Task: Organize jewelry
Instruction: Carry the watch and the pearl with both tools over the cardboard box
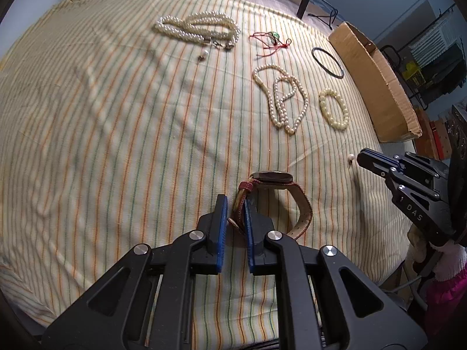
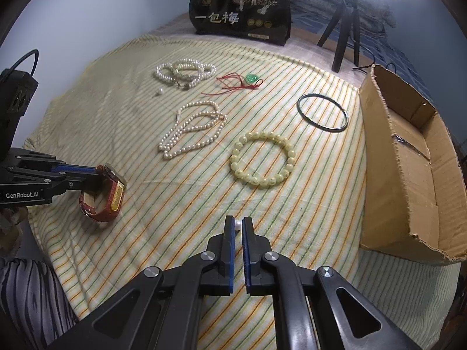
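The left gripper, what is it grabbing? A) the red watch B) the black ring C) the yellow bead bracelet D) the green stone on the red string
A: the left gripper has its blue fingers closed on the strap of the red watch, while the other pieces lie apart on the striped cloth.

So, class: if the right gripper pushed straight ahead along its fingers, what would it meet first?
Beyond the small pearl at the right gripper's tips, probably the yellow bead bracelet; depth is uncertain.
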{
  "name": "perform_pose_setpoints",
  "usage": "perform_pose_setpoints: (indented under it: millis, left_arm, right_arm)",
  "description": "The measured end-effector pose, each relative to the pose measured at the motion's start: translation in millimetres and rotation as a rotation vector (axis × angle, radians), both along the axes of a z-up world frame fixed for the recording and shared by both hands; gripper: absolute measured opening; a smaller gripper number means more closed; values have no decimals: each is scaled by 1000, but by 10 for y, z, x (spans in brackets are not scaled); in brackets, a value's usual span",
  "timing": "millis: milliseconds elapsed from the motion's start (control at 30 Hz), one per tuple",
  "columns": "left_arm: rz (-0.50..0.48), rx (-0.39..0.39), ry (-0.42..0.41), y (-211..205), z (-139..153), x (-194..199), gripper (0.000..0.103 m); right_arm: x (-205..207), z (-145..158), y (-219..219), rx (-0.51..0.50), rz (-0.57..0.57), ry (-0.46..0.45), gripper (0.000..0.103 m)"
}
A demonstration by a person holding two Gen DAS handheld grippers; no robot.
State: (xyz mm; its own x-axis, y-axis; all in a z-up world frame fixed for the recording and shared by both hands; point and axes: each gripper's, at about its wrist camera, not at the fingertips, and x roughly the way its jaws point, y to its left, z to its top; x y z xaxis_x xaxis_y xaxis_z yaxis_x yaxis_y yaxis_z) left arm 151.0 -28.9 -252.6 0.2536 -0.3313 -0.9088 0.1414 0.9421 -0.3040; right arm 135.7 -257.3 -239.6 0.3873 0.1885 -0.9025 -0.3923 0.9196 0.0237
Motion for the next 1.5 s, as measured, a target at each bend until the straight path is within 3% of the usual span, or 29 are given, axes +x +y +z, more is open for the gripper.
perform_pose_setpoints:
  millis: [367, 400, 467, 533, 600, 633, 733, 1067, 1500]
  left_arm:
    - [-1, 13, -24, 24, 82, -72, 9]
    - [-3, 16, -23, 23, 76, -71, 10]
    - [-1, 17, -18, 24, 64, -66, 9]
    - [0, 18, -15, 24, 53, -59, 9]
    - [2, 20, -15, 25, 49, -54, 10]
    - [1, 23, -16, 25, 49, -59, 10]
    - [-2, 31, -19, 9, 41, -49, 9]
    - [-8, 26, -52, 1, 191, -80, 9]
    - [-117, -26, -180, -470, 892, 147, 9]
  right_arm:
    - [-77, 193, -142, 45, -26, -28, 2]
    - [-73, 171, -117, 35, -20, -25, 6]
    - [-62, 106, -50, 27, 0, -8, 40]
    - [-53, 33, 29, 2, 19, -3, 44]
    - [-23, -52, 86, -10, 34, 17, 38]
    - [3, -92, 98, -15, 32, 25, 25]
    - [75, -219, 123, -35, 30, 48, 6]
    - [-43, 112, -54, 34, -22, -26, 5]
    - [-96, 872, -657, 96, -134, -170, 5]
